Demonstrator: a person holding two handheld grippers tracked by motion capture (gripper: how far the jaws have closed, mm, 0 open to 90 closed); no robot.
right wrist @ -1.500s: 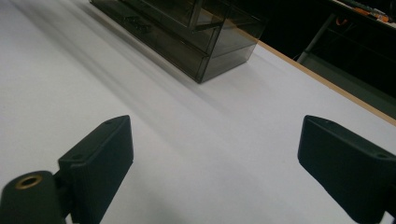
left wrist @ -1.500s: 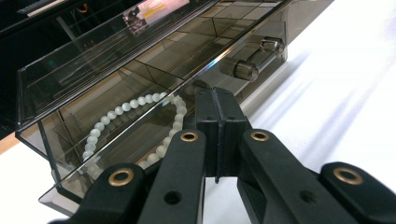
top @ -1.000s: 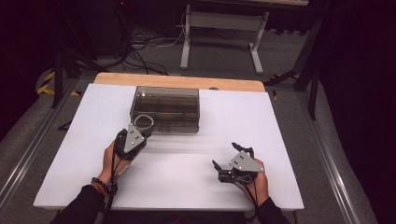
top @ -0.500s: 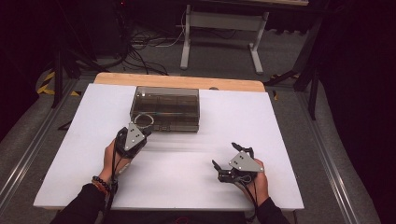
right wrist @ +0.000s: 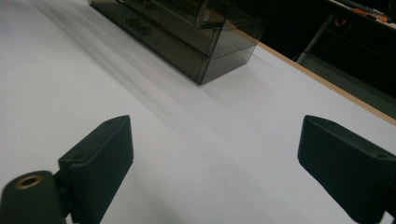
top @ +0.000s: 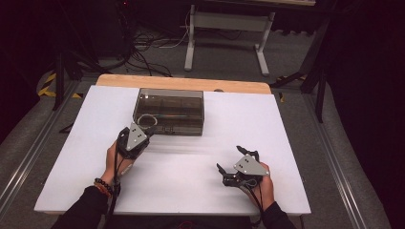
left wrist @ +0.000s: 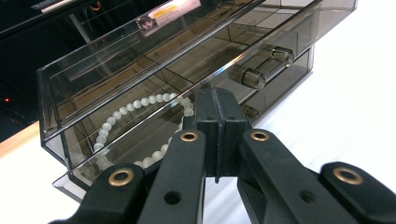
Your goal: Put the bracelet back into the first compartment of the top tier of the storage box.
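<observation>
One smoky clear drawer box (top: 169,111) is sitting toward the far left-middle of the white surface (top: 286,124), with a white bead bracelet (left wrist: 140,126) lying inside its lower drawer. The left gripper (left wrist: 217,121) is pressing up against that drawer's front, its fingers (left wrist: 231,126) closed together on nothing. The right gripper (top: 241,169) is resting well apart on the near right, fingers (right wrist: 100,163) spread wide

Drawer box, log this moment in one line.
left claw: shut, at smoked drawer box | pearl necklace: inside | right claw: open, empty
</observation>
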